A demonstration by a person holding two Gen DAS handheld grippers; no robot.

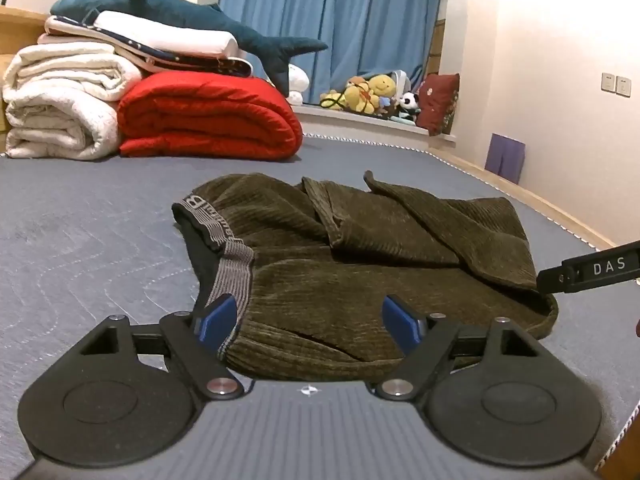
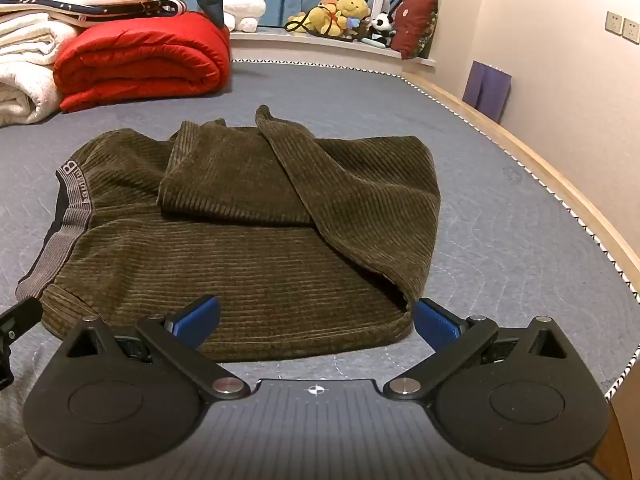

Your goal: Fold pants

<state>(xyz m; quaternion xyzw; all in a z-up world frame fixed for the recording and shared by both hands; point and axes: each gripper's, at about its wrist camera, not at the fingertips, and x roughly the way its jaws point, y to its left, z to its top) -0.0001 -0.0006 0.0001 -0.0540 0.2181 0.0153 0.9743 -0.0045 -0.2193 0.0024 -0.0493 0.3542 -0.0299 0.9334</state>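
The left gripper (image 1: 310, 322) stands with its blue pads spread wide and nothing pinched, low over the near edge of the pants (image 1: 360, 264), its left pad just beside the grey waistband (image 1: 234, 270) where the band meets the near hem. The right gripper (image 2: 316, 320) is likewise spread as wide as it goes and empty, poised at the near right corner of the pants, where the folded-over leg (image 2: 360, 200) comes down to the edge. The pants lie on the grey quilted bed (image 2: 500, 240), roughly in its middle, the waistband to the left and the legs already doubled back over the body, though unevenly: one leg end rises in a small peak at the far side and the layers do not line up. The step in hand looks like taking the near edge at both corners for the next fold. To do it well, each gripper should come down so that one pad slides under all the layers and the other closes on top, catching the whole thickness instead of only the top corduroy; the left should bite the hem next to the waistband, not the elastic alone, which may stretch. Both should lift together and level, carry the edge away toward the far side of the pants, and lay it down square. Beyond the pants, toward the head of the bed, sit a rolled red quilt (image 1: 208, 116) and white blankets (image 1: 60, 96).
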